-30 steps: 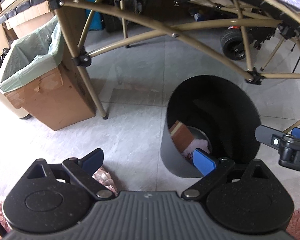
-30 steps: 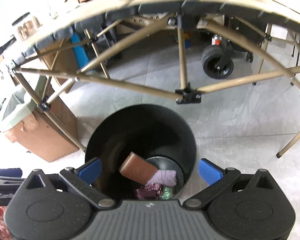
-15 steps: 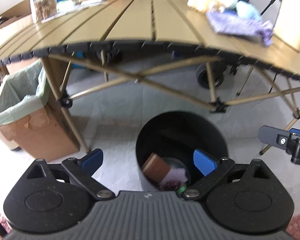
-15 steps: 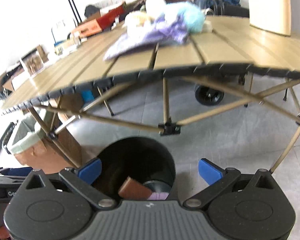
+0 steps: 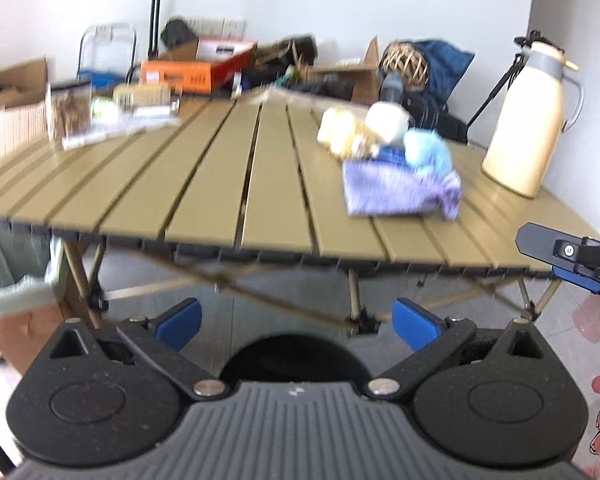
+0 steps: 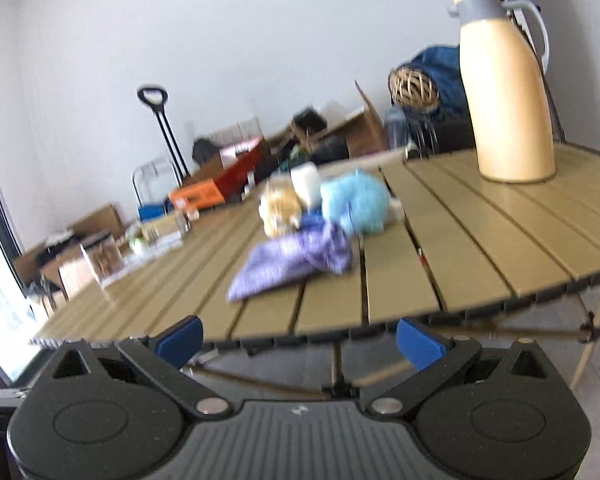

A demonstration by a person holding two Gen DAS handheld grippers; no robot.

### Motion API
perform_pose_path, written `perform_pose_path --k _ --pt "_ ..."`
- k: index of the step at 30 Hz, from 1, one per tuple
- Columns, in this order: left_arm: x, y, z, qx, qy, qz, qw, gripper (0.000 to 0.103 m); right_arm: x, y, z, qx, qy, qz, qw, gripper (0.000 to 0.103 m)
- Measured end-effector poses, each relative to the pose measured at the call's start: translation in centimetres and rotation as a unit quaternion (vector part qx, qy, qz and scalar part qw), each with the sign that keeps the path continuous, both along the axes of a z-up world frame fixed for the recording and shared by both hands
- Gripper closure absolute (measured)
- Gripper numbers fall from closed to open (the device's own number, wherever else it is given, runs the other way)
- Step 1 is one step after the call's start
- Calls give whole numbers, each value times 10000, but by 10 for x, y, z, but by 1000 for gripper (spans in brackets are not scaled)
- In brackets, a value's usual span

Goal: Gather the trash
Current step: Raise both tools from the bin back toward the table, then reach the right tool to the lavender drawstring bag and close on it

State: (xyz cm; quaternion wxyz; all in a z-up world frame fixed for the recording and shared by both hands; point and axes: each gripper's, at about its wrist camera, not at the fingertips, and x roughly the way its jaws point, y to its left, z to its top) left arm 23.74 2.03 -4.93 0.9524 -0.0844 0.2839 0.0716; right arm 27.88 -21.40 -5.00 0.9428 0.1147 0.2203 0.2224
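Note:
A pile of trash lies on the tan slatted table (image 5: 204, 200): a crumpled purple wrapper (image 5: 400, 194), a blue fluffy ball (image 5: 428, 152), a yellowish lump (image 5: 344, 136) and a white piece (image 5: 388, 122). The same purple wrapper (image 6: 296, 260) and blue ball (image 6: 356, 204) show in the right wrist view. My left gripper (image 5: 296, 326) hovers before the table edge, its jaws opening with nothing between them. Just below it peeks the rim of the black bin (image 5: 296, 354). My right gripper (image 6: 298, 342) is open and empty; its fingers (image 5: 568, 256) show at the right edge.
A cream thermos jug (image 5: 532, 120) stands at the table's right end. A jar (image 5: 68, 110) and small packets sit at its left. A cardboard box lined with a green bag (image 5: 8, 300) stands on the floor at left. Boxes and bags crowd the wall behind.
Both grippers have risen and tipped up from over the black bin to table height. The view swung from the bin's inside and the table's legs to the tabletop and its trash pile.

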Motion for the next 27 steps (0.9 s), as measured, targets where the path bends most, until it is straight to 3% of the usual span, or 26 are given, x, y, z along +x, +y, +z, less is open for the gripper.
perform_pose_path --k 5,14,20,27 --pt "16 -3 26 211 -389 135 9989 0 4 0 17 -34 -432 -425 9982 0" --pt "48 11 57 127 -946 293 9950 0 42 22 31 -322 -804 -341 9957 0" --pt "71 29 74 103 -1307 581 9897 0 80 46 20 -434 -659 -422 9960 0" --pt "97 50 72 90 -1344 674 9886 0 120 80 -6 -807 -447 -408 9949 0"
